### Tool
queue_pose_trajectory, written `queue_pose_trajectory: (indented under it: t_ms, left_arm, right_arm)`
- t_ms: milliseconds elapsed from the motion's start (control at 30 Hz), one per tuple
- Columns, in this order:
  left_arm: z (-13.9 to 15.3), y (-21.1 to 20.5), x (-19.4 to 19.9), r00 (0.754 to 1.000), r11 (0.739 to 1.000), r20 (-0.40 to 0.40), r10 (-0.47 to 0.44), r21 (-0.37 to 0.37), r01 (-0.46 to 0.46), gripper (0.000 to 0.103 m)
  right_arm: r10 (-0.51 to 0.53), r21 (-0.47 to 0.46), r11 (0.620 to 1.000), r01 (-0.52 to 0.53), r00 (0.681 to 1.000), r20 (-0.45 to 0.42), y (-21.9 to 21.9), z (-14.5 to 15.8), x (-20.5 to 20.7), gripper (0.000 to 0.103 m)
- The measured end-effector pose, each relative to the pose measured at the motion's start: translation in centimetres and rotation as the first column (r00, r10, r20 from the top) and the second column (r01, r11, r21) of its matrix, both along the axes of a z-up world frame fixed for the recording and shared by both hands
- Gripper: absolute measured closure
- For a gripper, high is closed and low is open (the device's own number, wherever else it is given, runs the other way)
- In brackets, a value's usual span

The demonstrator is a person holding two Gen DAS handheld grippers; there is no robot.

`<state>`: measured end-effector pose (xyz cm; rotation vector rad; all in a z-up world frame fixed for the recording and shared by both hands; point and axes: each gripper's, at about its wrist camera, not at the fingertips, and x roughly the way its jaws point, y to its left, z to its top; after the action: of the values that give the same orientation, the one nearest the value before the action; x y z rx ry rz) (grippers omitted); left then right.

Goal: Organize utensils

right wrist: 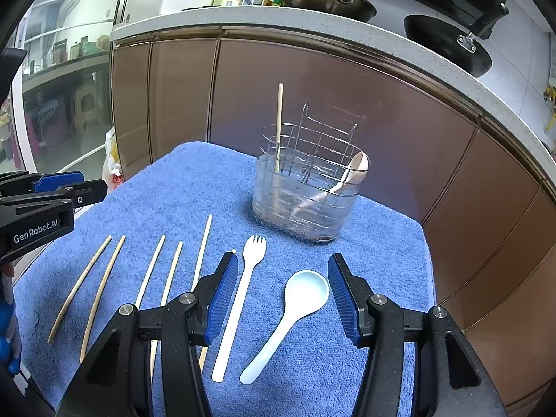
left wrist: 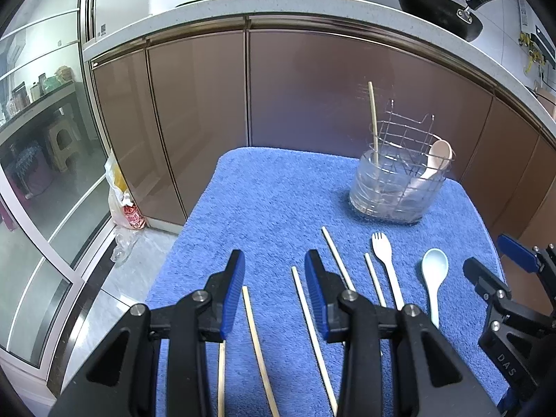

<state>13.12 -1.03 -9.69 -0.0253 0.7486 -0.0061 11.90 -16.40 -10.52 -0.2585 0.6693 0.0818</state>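
Several wooden chopsticks (right wrist: 149, 271) lie side by side on a blue towel (right wrist: 194, 180), with a white fork (right wrist: 243, 295) and a pale blue spoon (right wrist: 295, 305) to their right. At the towel's far right stands a wire utensil holder (right wrist: 305, 187) in a clear tub; it holds one upright chopstick (right wrist: 278, 125) and a beige spoon (right wrist: 354, 170). My right gripper (right wrist: 282, 259) hovers open above the fork and spoon. Over the chopsticks (left wrist: 257, 347), my left gripper (left wrist: 274, 257) is also open and holds nothing. The holder (left wrist: 399, 180) is ahead to its right.
Brown cabinet doors (left wrist: 295, 87) rise just behind the towel under a white counter (left wrist: 243, 3) that carries pans and bottles. A plastic bag (left wrist: 121, 201) sits on the floor at the left, beside glass doors (left wrist: 41, 173). The towel's edges drop off left and right.
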Motion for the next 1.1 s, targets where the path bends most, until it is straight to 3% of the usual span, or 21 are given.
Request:
queue_pose_trajectory:
  t_ms: [833, 967, 1100]
  left_arm:
    - [-1.9, -0.4, 2.3, 0.994, 0.997, -0.091, -0.061, -0.061, 0.056, 0.069]
    - [-2.7, -0.4, 3.3, 0.988, 0.993, -0.130, -0.090, -0.094, 0.078, 0.069]
    - [-3.6, 0.1, 5.2, 0.968, 0.978, -0.205, -0.148, -0.177, 0.112, 0.069]
  right_arm:
    - [0.007, -0.009, 1.000, -0.007, 0.999, -0.040, -0.2, -1.0, 1.5, 0.050]
    - [0.012, 0.002, 1.000, -0.012, 0.998, -0.059, -0.7, -1.4, 2.2, 0.050]
    - [0.030, 0.064, 0.998, -0.023, 0.994, -0.102, -2.4, -1.5, 3.6, 0.050]
